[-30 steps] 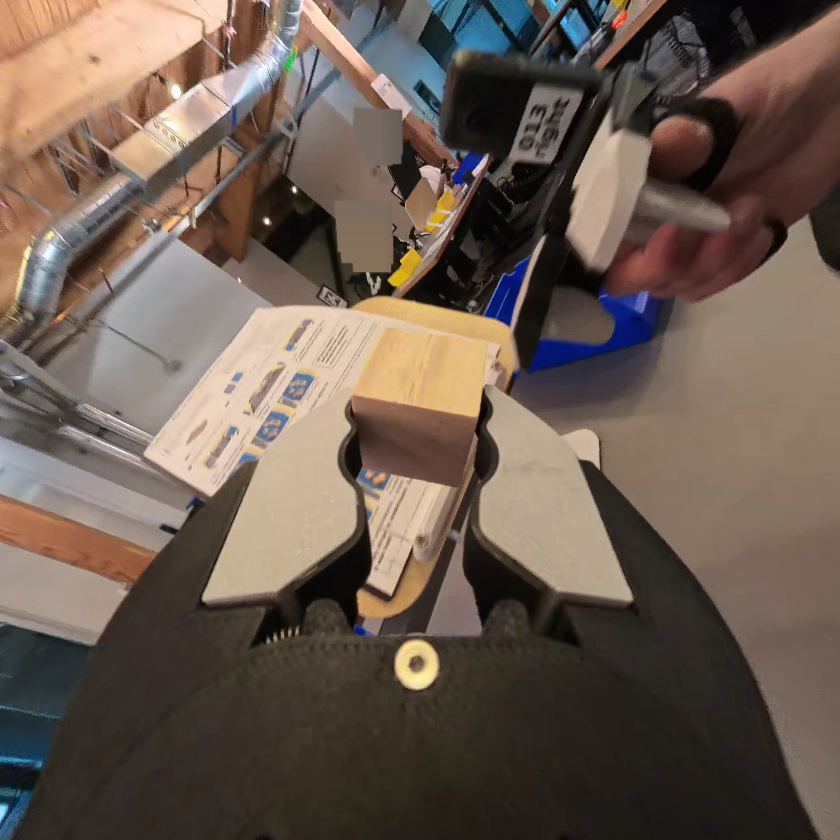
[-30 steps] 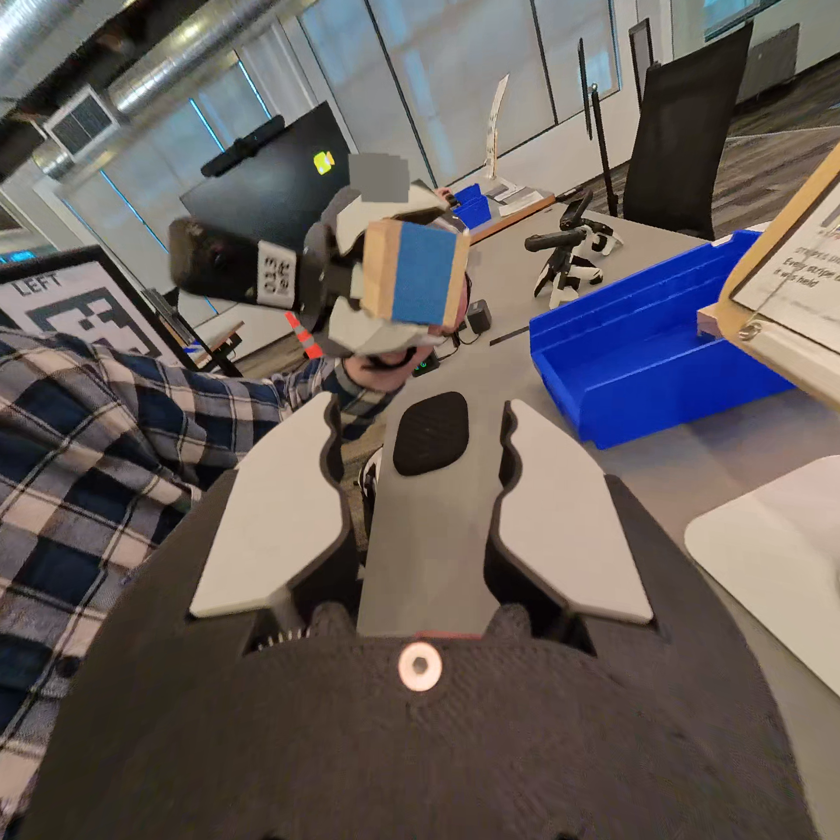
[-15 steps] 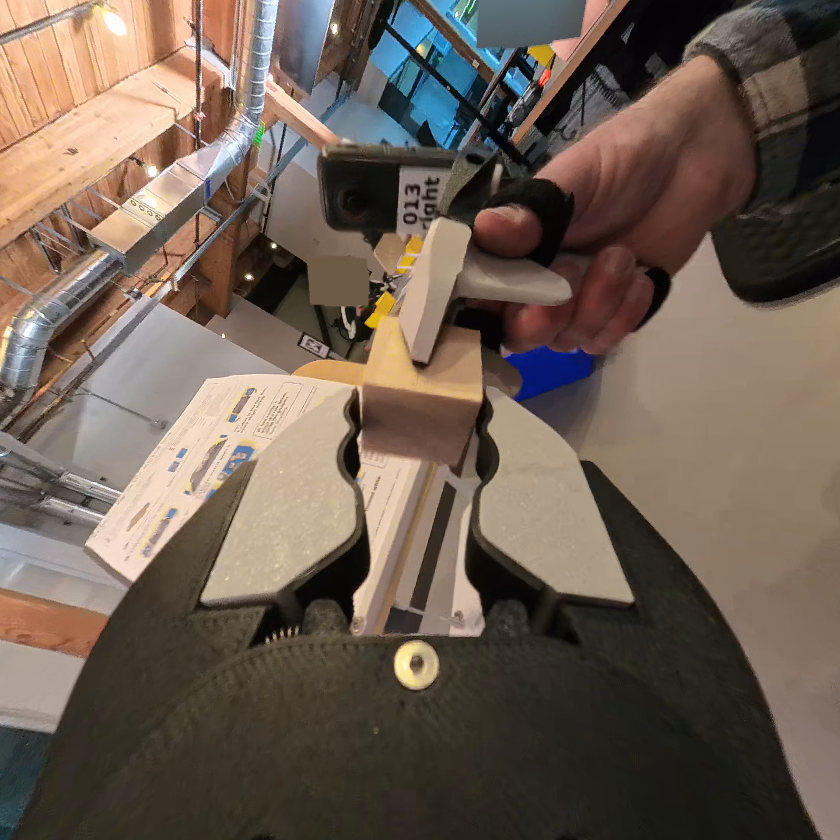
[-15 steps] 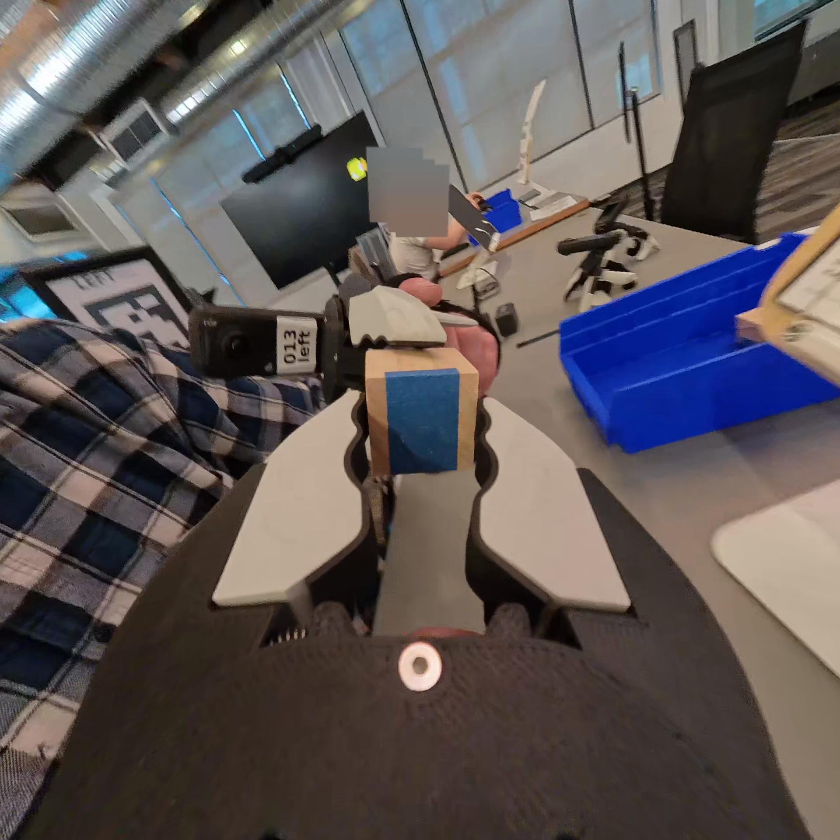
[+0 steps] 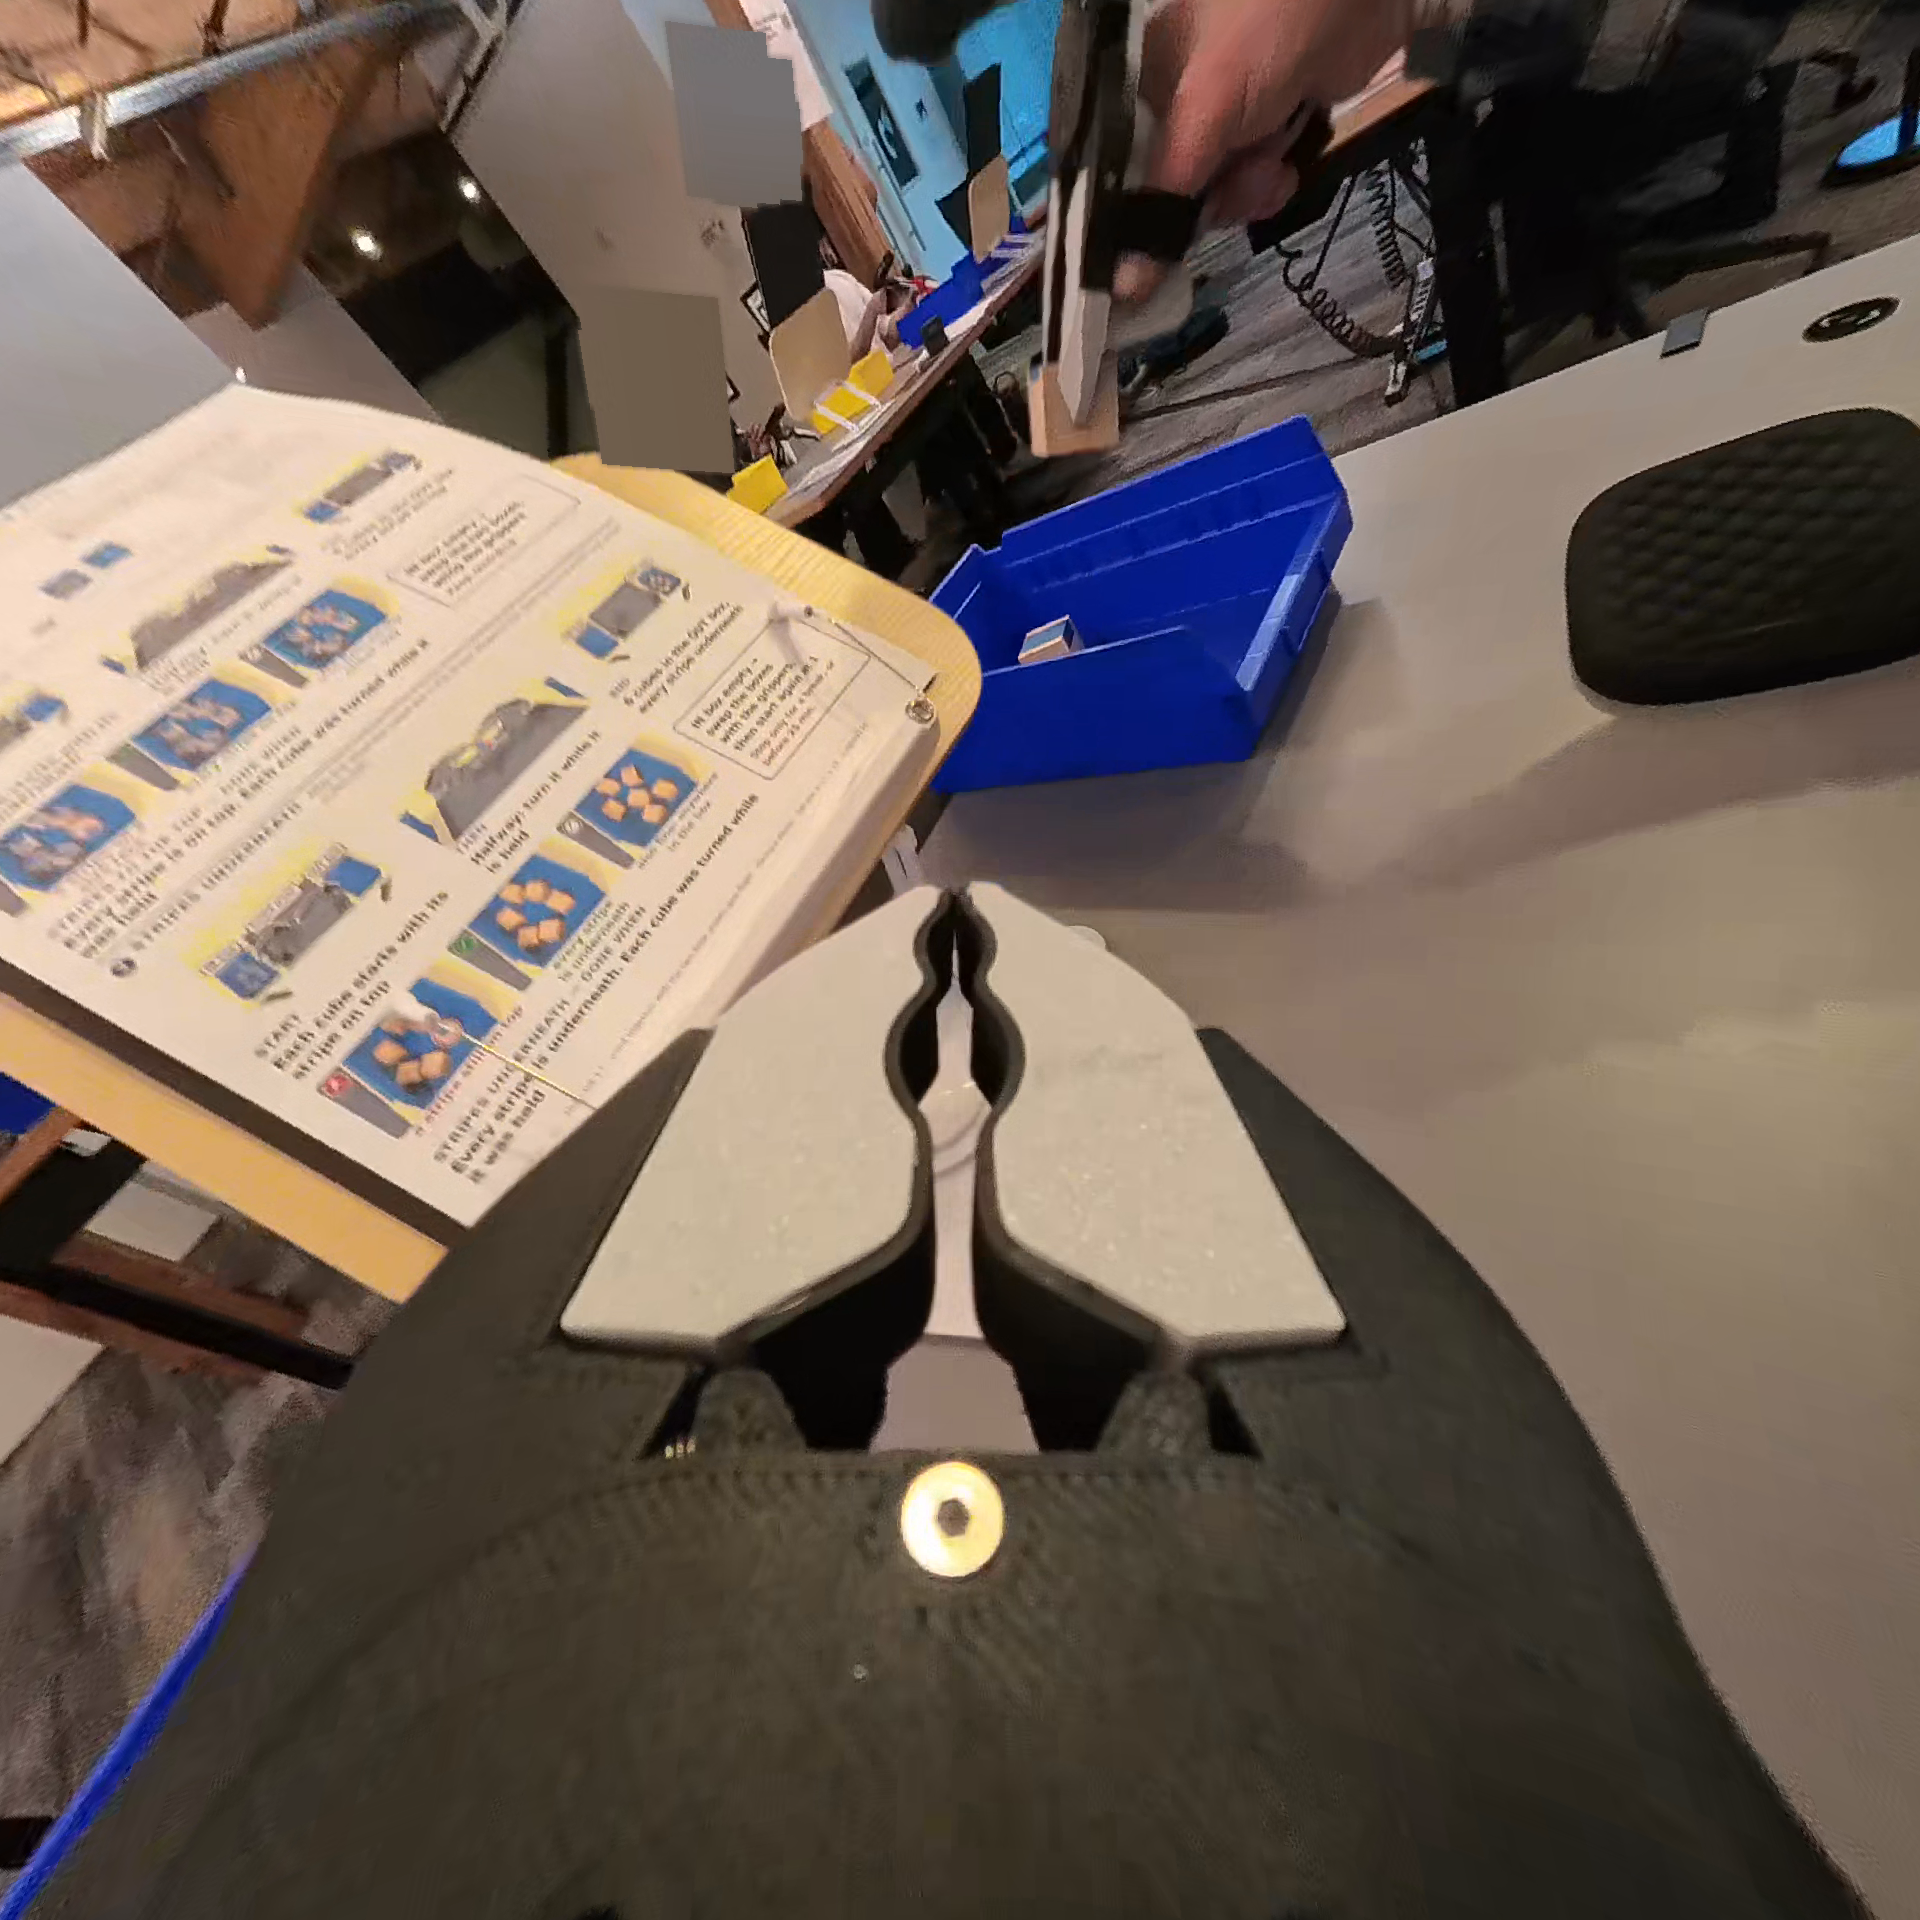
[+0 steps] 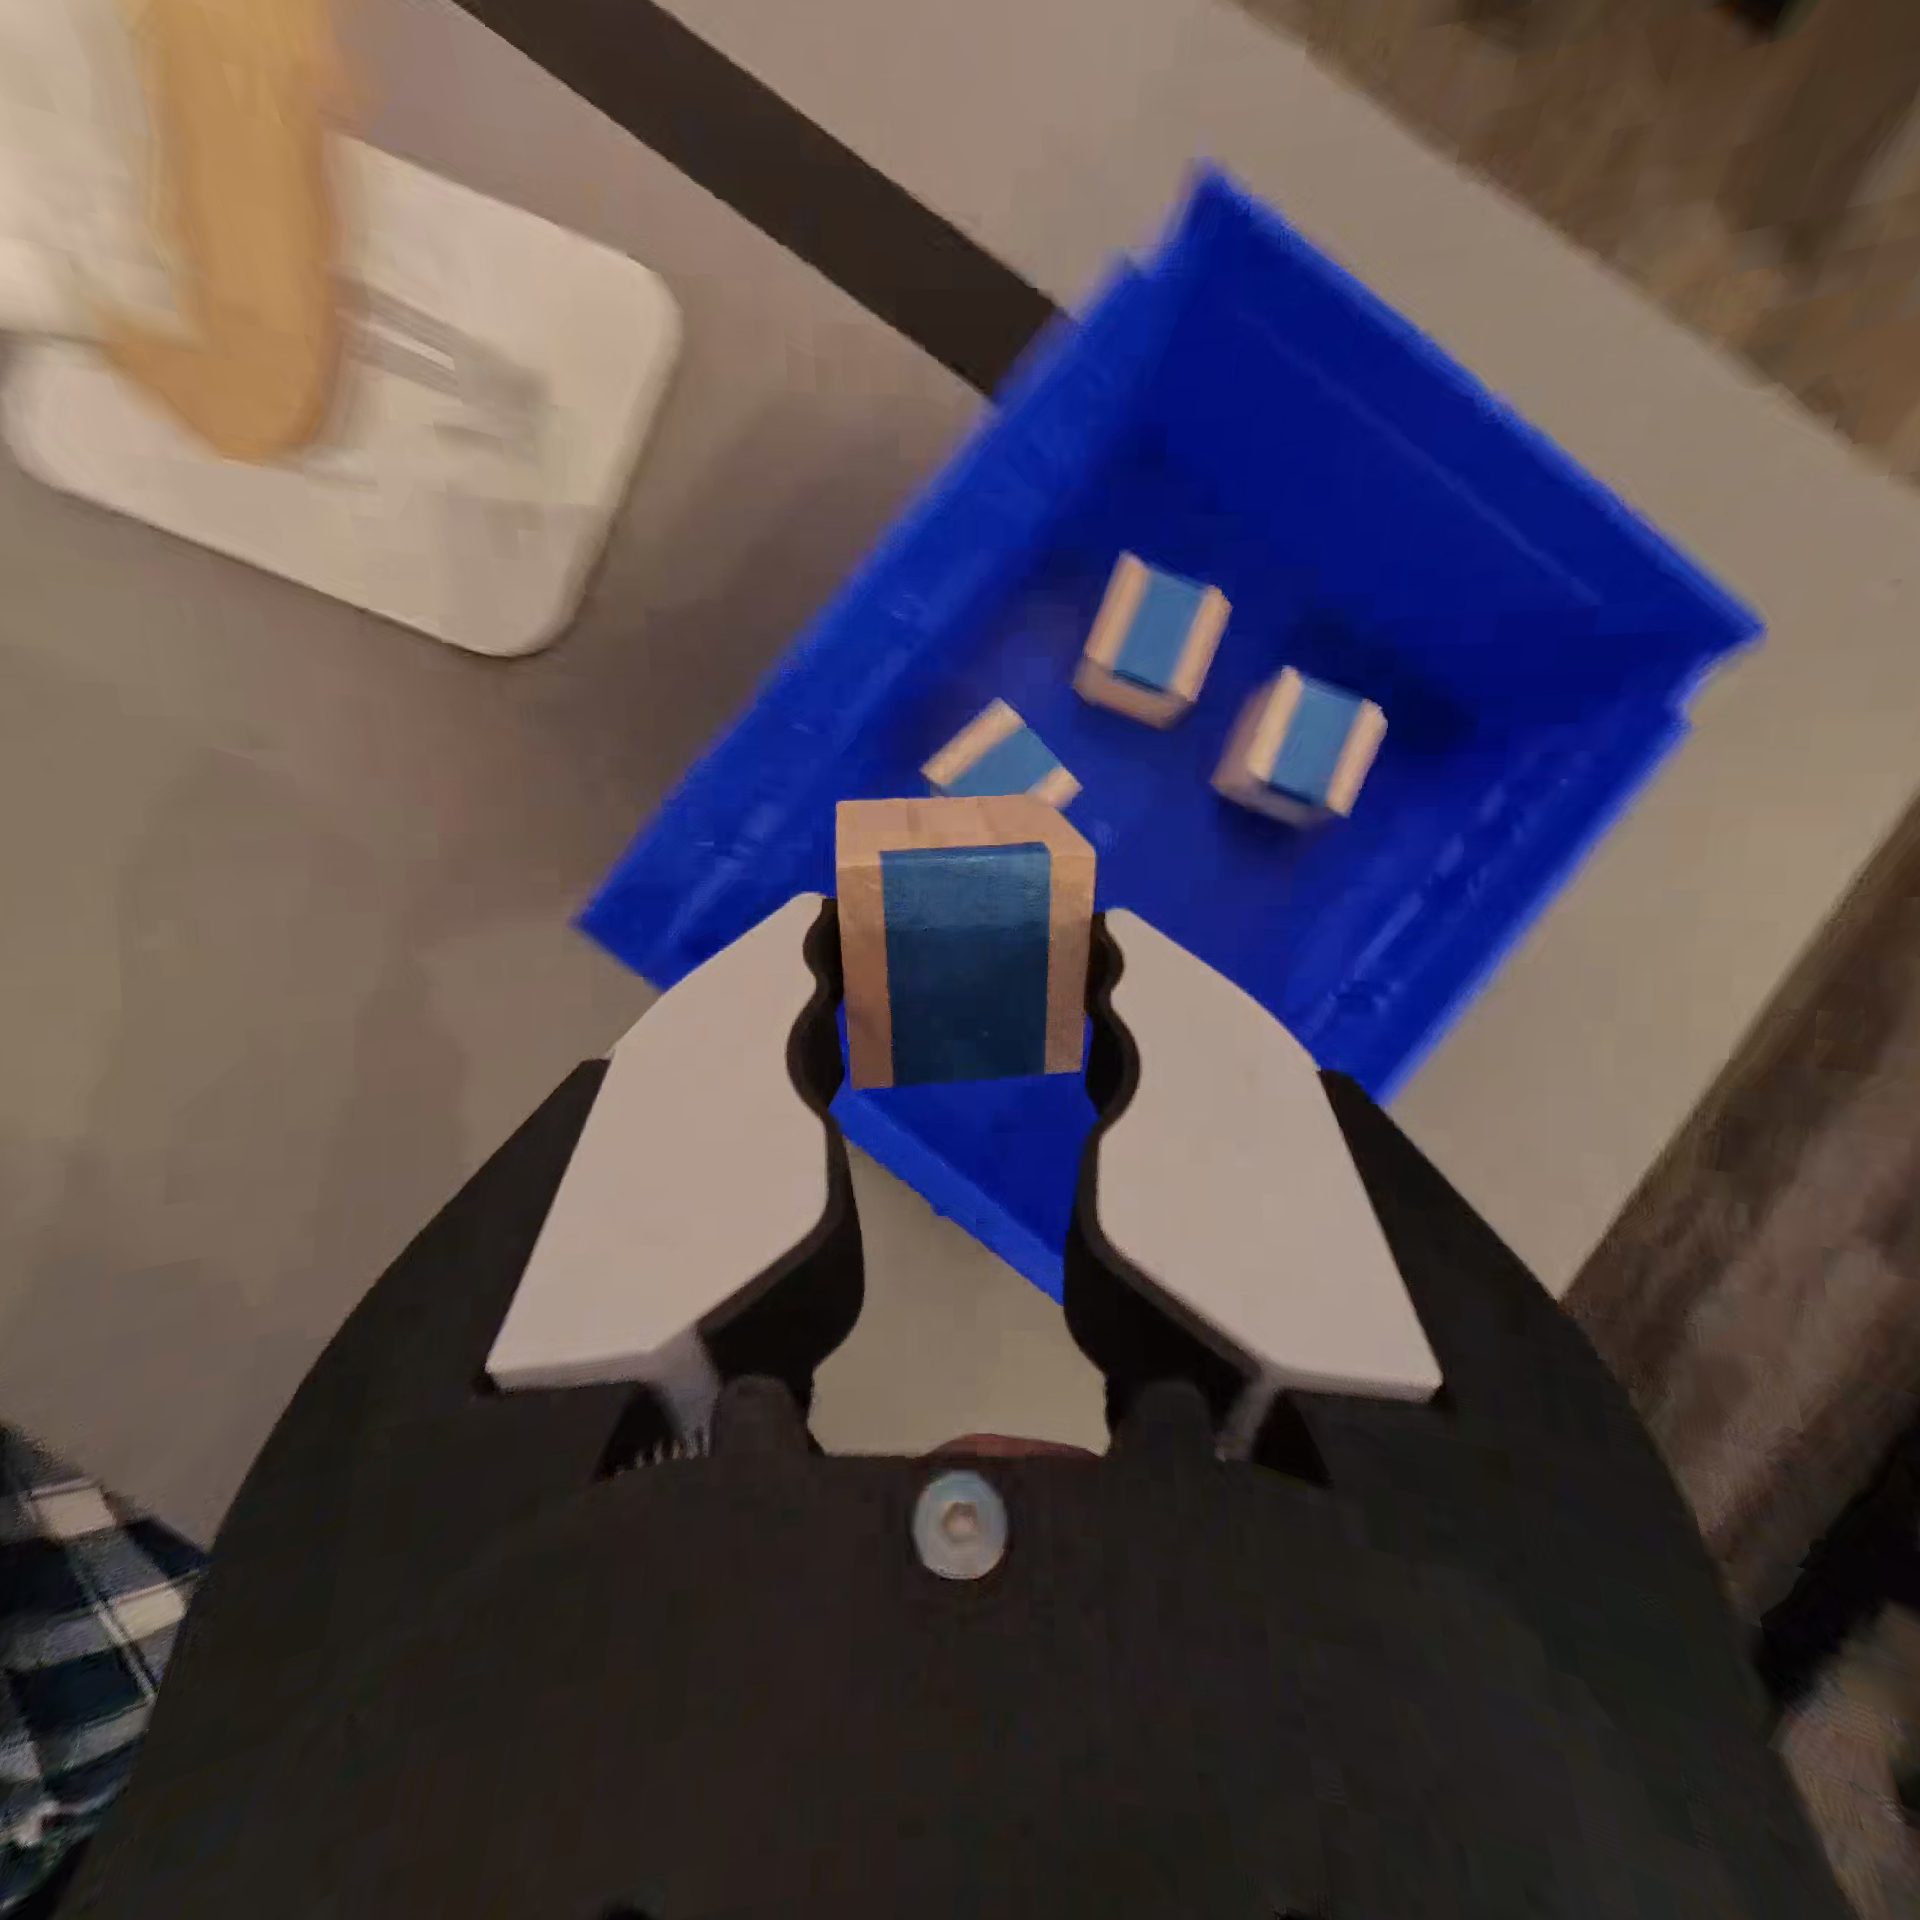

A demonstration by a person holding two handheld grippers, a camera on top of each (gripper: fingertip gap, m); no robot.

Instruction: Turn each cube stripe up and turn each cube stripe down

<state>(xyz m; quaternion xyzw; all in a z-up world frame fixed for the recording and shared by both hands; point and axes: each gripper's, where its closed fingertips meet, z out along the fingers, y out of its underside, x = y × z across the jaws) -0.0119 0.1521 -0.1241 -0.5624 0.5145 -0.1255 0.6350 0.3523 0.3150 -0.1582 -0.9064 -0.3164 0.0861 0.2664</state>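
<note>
A wooden cube (image 6: 964, 956) with a blue stripe is pinched between the pads of the right gripper (image 6: 961, 971), and is held above the near edge of the blue bin (image 6: 1351, 499). Its stripe is turned toward the camera. Three more cubes (image 6: 1151, 639) are seen on the bin floor, stripes up. The left gripper (image 5: 954, 925) is pressed together on nothing over the grey table (image 5: 1558, 1039), beside an instruction sheet (image 5: 364, 748).

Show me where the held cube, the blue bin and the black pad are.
held cube (image 6: 961, 966): right wrist view, on its blue stripe.
blue bin (image 6: 1403, 499): right wrist view, inner far wall.
black pad (image 5: 1756, 551): left wrist view, its textured top.
</note>
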